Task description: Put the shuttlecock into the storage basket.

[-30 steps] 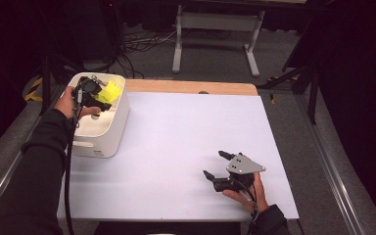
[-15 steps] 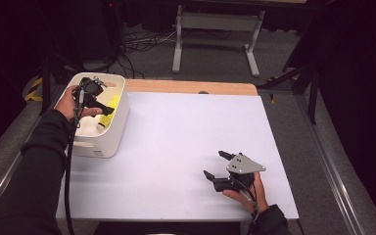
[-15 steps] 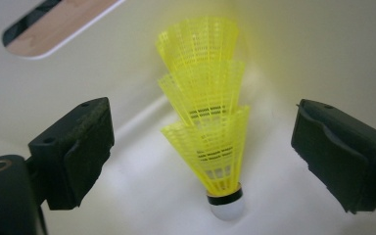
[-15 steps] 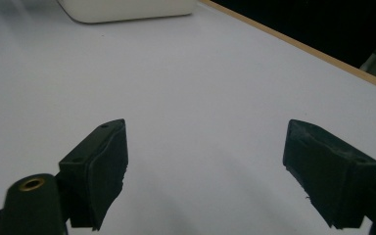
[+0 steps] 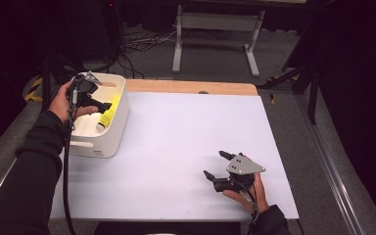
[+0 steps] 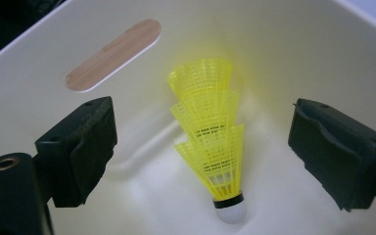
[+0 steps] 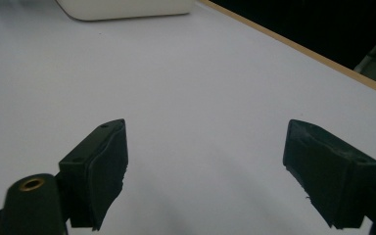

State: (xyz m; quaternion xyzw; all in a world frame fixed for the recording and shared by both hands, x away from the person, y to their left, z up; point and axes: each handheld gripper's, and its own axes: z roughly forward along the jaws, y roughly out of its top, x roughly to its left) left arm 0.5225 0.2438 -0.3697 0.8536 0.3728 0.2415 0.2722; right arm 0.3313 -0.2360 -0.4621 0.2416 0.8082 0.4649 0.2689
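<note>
Shuttlecocks [image 6: 209,142], three yellow ones nested into a stack, are sitting on the floor of the white bin [image 5: 120,122] now, white cork nose pointing toward my left gripper [image 6: 203,161] and the skirts fanning off toward 12 o'clock in the left gripper view. From the high camera the bin sits at about 10 o'clock on the table [image 5: 186,142], with the yellow stack [image 5: 108,113] leaning near its right wall.

My left gripper's jaws have just been opening and now stand spread wide either side of the stack, pads clear of it, nothing pinched. So I'd call this the release step: drop-off looks done. Next move, I reckon, is just lifting straight out without clipping the bin rim or nudging the stack over.

My right gripper [image 5: 214,166] rests down at 5 o'clock on the table, jaws spread too, nothing between them but bare tabletop.

Texture-wise: the skirts are thin plastic mesh, flared cones, light and springy looking. Nose is a rounded white cap with a black band. Bin is smooth matte plastic with rounded corners and an oval handle slot [image 6: 112,55]. Tabletop is a flat pale sheet with a wooden strip [image 5: 191,86] along the far edge.
</note>
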